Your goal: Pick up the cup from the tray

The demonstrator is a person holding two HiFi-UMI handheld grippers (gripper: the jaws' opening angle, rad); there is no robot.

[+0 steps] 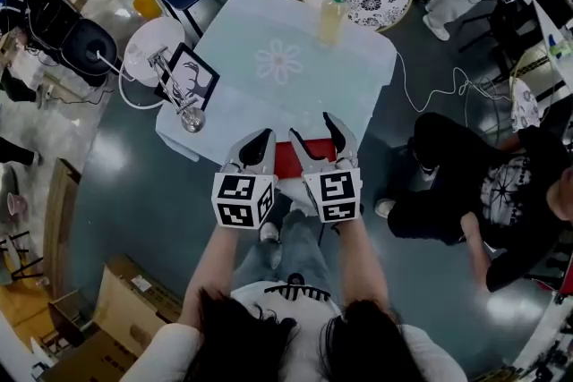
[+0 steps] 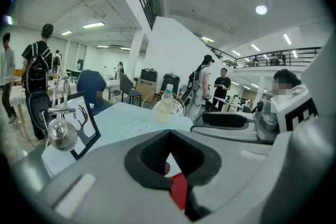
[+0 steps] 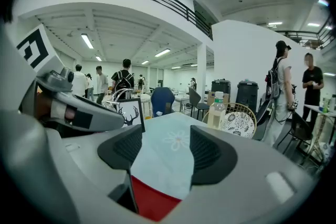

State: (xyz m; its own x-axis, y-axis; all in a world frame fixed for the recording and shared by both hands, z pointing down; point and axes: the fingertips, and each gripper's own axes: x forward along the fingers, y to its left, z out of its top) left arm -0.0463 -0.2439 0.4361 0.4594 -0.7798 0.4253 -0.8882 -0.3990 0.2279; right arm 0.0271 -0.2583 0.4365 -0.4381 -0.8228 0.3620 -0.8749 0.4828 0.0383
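The left gripper (image 1: pixel 261 140) has its fingers pressed together at the tips, while the right gripper (image 1: pixel 312 126) holds its fingers spread, with only bare table (image 1: pixel 295 94) between them. Both hang above the red tray (image 1: pixel 286 158), just beneath the fingers; I cannot make out the cup. Well beyond the fingertips stands a bottle (image 1: pixel 331 13) of pale yellow liquid.

My grey plastic left gripper (image 1: pixel 262 143) and grey plastic right gripper (image 1: pixel 319 137) have black ribbed pads (image 3: pixel 206 152) and white cubes with black square markers (image 1: pixel 242 199). I wear a white shirt with black print (image 1: pixel 252 300) and blue jeans (image 1: pixel 300 250).
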